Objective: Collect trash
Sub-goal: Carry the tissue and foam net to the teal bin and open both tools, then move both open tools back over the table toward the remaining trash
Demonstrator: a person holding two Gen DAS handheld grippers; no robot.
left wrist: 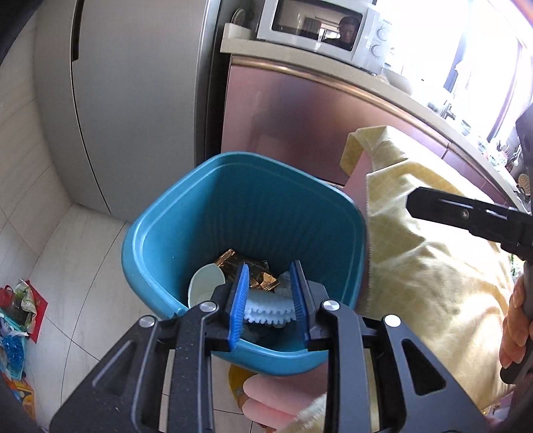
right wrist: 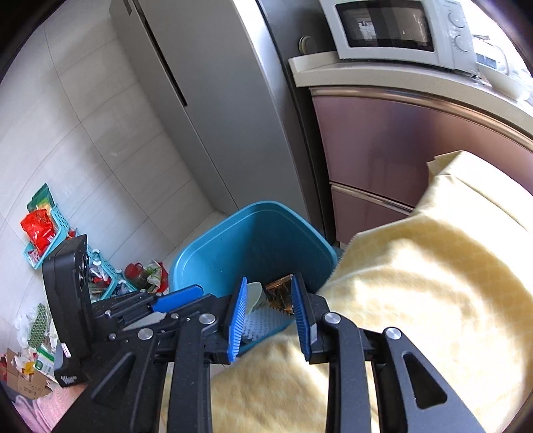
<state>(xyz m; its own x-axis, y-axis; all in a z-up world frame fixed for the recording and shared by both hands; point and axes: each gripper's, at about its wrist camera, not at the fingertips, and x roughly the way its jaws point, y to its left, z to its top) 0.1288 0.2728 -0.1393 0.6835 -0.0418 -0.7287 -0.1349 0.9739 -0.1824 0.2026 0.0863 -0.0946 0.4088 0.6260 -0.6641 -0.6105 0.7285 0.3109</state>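
A blue trash bin stands on the floor beside a table draped in a yellow cloth. Inside it lie a white paper cup, a brown foil wrapper and a pale blue ridged foam piece. My left gripper hangs over the bin's near rim with its jaws apart; the foam piece sits between the blue pads and I cannot tell whether they touch it. My right gripper is open and empty above the cloth's edge, looking into the bin. The left gripper also shows in the right wrist view.
A grey fridge and pink cabinets with a microwave stand behind the bin. Loose trash and teal baskets lie on the tiled floor at the left.
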